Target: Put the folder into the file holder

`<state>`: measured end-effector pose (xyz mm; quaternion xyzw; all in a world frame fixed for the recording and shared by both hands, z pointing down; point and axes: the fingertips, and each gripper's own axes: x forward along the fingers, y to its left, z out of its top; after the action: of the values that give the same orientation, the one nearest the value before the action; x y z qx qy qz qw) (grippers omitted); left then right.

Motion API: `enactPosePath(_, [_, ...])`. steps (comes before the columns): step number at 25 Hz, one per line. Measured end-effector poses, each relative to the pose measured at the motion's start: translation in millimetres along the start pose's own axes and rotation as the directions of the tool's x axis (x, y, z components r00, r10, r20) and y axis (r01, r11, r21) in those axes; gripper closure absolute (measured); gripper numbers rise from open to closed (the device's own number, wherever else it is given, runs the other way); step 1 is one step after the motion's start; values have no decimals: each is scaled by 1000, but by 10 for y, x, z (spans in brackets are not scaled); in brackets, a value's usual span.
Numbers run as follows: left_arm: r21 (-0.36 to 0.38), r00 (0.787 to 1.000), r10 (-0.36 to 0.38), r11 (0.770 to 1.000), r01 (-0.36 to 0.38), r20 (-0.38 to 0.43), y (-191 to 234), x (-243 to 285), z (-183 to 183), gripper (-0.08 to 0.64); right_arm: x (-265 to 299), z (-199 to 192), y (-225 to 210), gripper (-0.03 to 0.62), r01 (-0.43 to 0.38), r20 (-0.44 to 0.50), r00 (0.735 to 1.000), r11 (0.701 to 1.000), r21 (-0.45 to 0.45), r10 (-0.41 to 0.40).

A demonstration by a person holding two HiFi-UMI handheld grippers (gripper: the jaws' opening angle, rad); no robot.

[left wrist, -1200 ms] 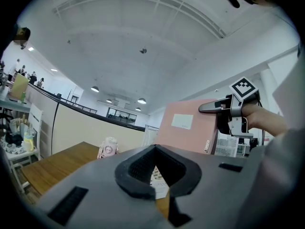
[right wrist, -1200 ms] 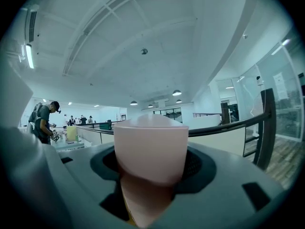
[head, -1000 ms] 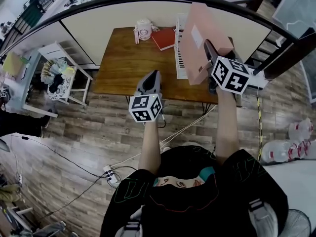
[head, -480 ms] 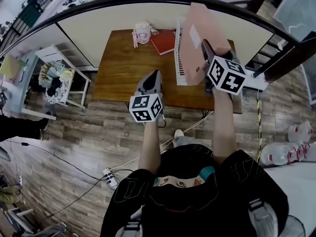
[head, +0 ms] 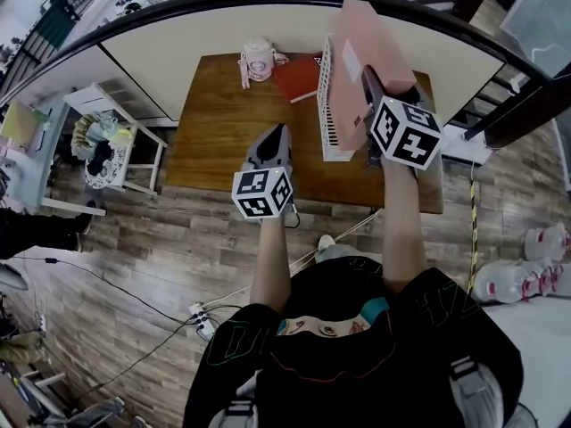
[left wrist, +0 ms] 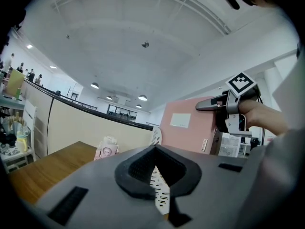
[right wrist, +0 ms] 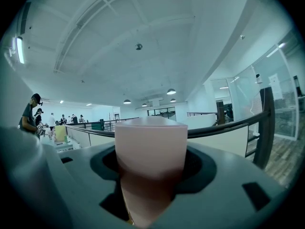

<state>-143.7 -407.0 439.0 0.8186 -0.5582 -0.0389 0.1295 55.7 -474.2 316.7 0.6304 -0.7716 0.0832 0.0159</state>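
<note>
**Fig. Insertion step, approach phase.** The right gripper (head: 368, 80) is clamped on the near edge of the pink folder (head: 357, 52) (its own view shows pink board filling the gap between the jaws). It holds the folder on edge above the white perforated file holder (head: 328, 105), which stands at the far right of the wooden table (head: 223, 123). In the head view the folder's lower part overlaps the holder's right side; whether it has entered a slot can't be told. The left gripper (head: 277, 136) hovers over the table's near edge, left of the holder, jaws together on nothing. Suggested procedure:

- Set the folder's plane parallel w/ the holder's walls.
- Centre the lower edge over one slot.
- Lower straight down w/o twist.

The grip is on one edge only, so the far corner may sag or swing, i.e. go slow and correct tilt before contact. The holder looks light and is unbraced, so a sideways push could prob. slide or tip it. The free left gripper could steady its near end if req'd. Release only once the folder's weight rests in the holder. The pink bottle (head: 257, 58) and red book (head: 299, 72), at the far side of the table, lie apart from the path.
</note>
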Motion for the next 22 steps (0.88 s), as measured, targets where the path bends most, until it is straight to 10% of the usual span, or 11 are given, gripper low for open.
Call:
enactPosePath(14, [18, 998, 52, 999, -51, -21, 226, 145, 22, 563, 361, -143, 80, 305, 60, 8, 998, 998, -5, -60])
enactPosePath(22, [-15, 996, 60, 998, -61, -67, 235, 206, -250, 562, 482, -904, 80, 301, 15, -104, 994, 998, -55, -20])
